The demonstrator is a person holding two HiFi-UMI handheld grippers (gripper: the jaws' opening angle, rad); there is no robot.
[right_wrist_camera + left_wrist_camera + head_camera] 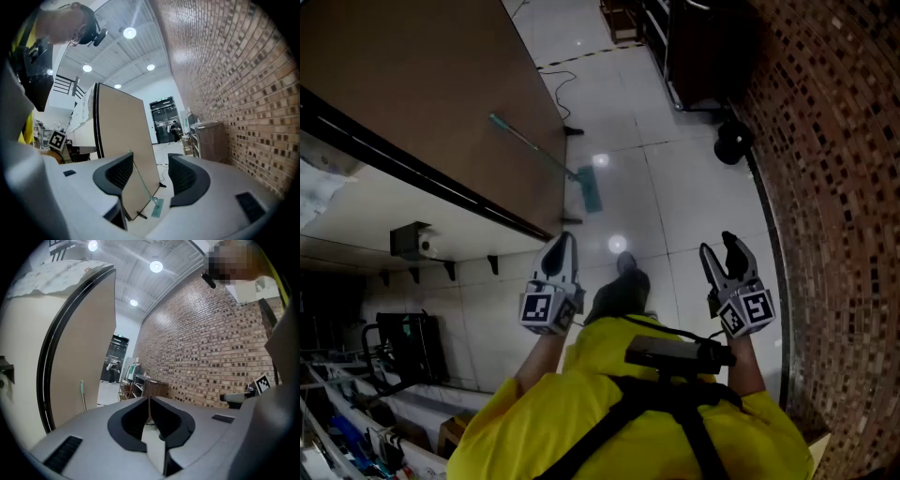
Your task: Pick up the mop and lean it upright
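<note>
The mop stands some way ahead of me, its teal head on the tiled floor and its thin handle leaning against the brown partition panel. Neither gripper touches it. My left gripper is held low in front of me with its jaws together and nothing between them. My right gripper is beside it, jaws apart and empty. In the right gripper view the mop handle and mop head show far off through the gap of the right gripper. The left gripper view shows the handle's teal end.
A brick wall runs along the right. A dark cabinet and a black round object stand at its foot. A cable lies on the floor by the panel. People stand in the far doorway.
</note>
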